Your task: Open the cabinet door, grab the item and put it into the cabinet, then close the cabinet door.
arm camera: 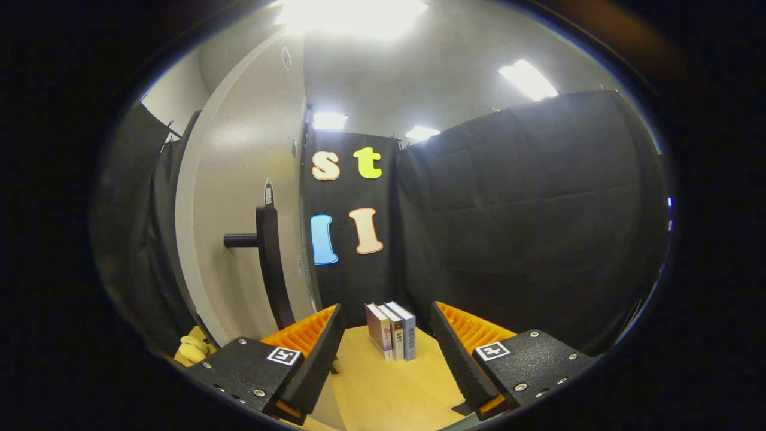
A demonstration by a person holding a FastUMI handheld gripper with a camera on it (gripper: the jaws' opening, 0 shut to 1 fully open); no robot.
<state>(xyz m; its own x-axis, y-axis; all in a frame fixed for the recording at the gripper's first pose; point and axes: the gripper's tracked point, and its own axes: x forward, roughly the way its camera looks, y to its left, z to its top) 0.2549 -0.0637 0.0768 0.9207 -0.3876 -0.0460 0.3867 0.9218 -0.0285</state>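
The two-finger gripper (pixel 387 335) is held level and low over a pale wooden tabletop (pixel 389 389), pointing forward toward the back of the booth, with its fingers spread wide apart and nothing between them, so the tongs are released. Each finger carries a ribbed pad on its inner face and a small square black-and-white marker on the block behind it. Just ahead of the fingertips, centred in the gap between them but beyond their reach, three upright hardback books (pixel 392 330) stand side by side on the tabletop, spines facing the gripper: a maroon one on the left, a thin dark one in the middle and a blue-grey one on the right, touching each other and apart from both fingers. To the left of the left finger, close to the table's edge, lies a small yellow soft toy (pixel 192 349), partly hidden by the finger's block. Above it and further forward rises a tall light-grey cabinet door (pixel 239 197) with a long black vertical bar handle (pixel 270 269) standing off it on a short black round post; whether the door is ajar or fully shut cannot be told from this angle. Black cloth walls (pixel 526 227) close the booth behind the books and to the right, and bright ceiling light panels (pixel 526 79) glow overhead.
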